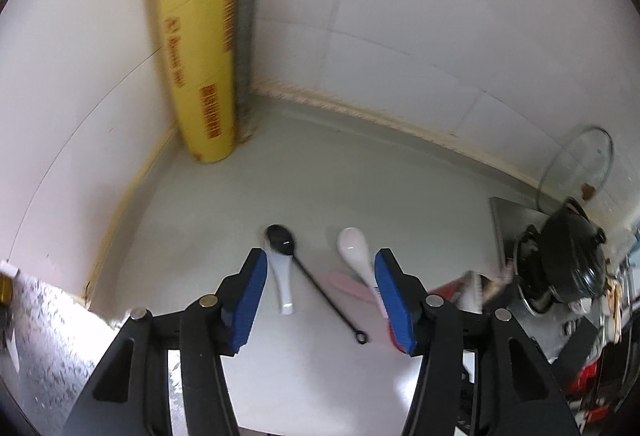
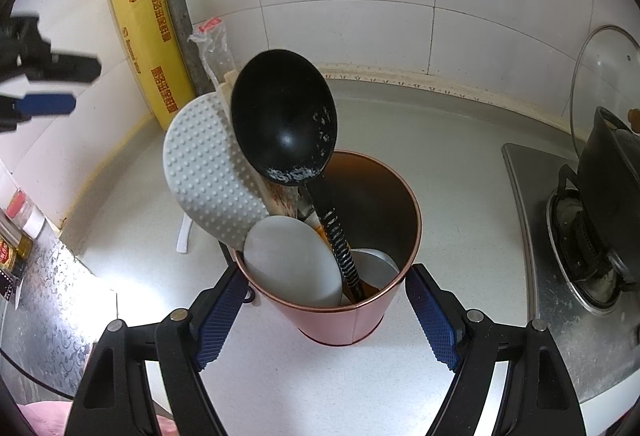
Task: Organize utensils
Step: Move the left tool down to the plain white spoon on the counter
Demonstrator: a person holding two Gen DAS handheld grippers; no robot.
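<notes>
My right hand-held gripper clamps the pink metal utensil holder; my left hand-held gripper gapes, empty, above a long black plastic spoon and white ceramic spoons on the grey worktop.

The pink holder looks like glossy metal with a copper rim. The black ladle is matt plastic, the white paddle studded plastic. The spoons shine like glazed ceramic on the smooth grey bench.
</notes>
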